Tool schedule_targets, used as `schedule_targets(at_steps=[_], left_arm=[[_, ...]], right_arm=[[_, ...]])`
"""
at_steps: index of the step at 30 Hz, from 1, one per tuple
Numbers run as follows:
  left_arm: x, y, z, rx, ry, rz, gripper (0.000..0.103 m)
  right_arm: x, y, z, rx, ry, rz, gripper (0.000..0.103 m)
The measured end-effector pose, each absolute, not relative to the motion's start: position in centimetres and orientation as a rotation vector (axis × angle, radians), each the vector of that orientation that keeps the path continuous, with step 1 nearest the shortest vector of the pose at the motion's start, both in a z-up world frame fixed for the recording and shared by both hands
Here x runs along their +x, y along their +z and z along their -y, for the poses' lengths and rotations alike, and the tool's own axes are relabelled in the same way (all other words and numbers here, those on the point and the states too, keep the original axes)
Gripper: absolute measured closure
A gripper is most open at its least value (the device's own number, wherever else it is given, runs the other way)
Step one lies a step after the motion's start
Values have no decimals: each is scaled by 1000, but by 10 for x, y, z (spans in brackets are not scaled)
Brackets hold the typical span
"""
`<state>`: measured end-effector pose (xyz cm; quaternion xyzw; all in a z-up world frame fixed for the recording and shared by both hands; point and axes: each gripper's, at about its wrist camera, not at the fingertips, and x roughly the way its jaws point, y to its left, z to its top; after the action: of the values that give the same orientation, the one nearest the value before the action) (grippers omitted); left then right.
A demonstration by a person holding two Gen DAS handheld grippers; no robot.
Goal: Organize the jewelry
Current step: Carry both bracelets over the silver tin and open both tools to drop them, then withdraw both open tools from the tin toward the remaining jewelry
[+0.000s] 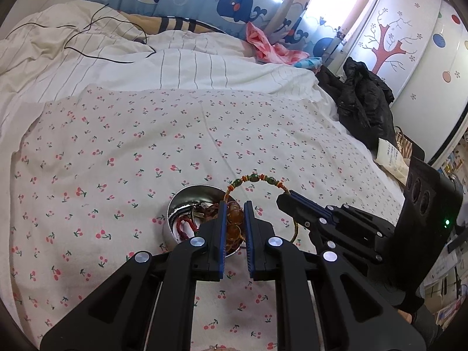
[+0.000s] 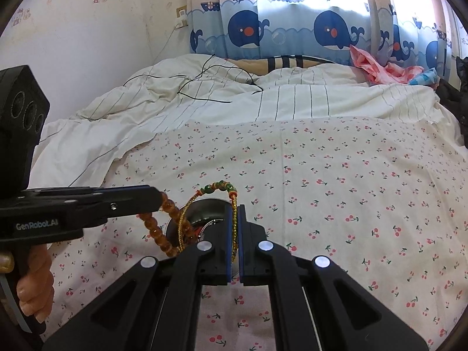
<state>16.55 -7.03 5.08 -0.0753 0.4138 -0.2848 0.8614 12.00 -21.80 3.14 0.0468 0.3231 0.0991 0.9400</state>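
A steel bowl [image 1: 187,197] with red and other jewelry inside sits on the cherry-print sheet [image 1: 146,146]. My left gripper [image 1: 235,215] is shut on an amber bead bracelet [image 1: 234,219] above the bowl; the beads also show in the right wrist view [image 2: 156,229]. My right gripper [image 2: 235,207] is shut on a gold cord bracelet with green beads [image 2: 223,187], which arches above the bowl [image 2: 201,207]. In the left wrist view that cord bracelet [image 1: 257,179] runs to the right gripper [image 1: 285,194]. The two bracelets hang close together; I cannot tell if they are linked.
The bed carries a striped white duvet [image 1: 146,58] with a black cable [image 1: 84,33] at the back. A black garment [image 1: 362,99] and a paper packet [image 1: 390,158] lie at the bed's right edge. Whale-print curtains [image 2: 292,29] hang behind.
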Motion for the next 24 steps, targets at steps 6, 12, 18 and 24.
schedule_targets(at_steps=[6, 12, 18, 24], left_arm=[[172, 41, 72, -173, -586, -877, 93], [183, 19, 75, -181, -542, -928, 93], [193, 4, 65, -196, -473, -999, 87], [194, 13, 46, -253, -458, -983, 70]], right_arm=[[122, 29, 214, 90, 206, -667, 99], [131, 25, 209, 87, 214, -684, 99], [142, 16, 199, 76, 234, -715, 99], [154, 3, 188, 54, 244, -762, 99]])
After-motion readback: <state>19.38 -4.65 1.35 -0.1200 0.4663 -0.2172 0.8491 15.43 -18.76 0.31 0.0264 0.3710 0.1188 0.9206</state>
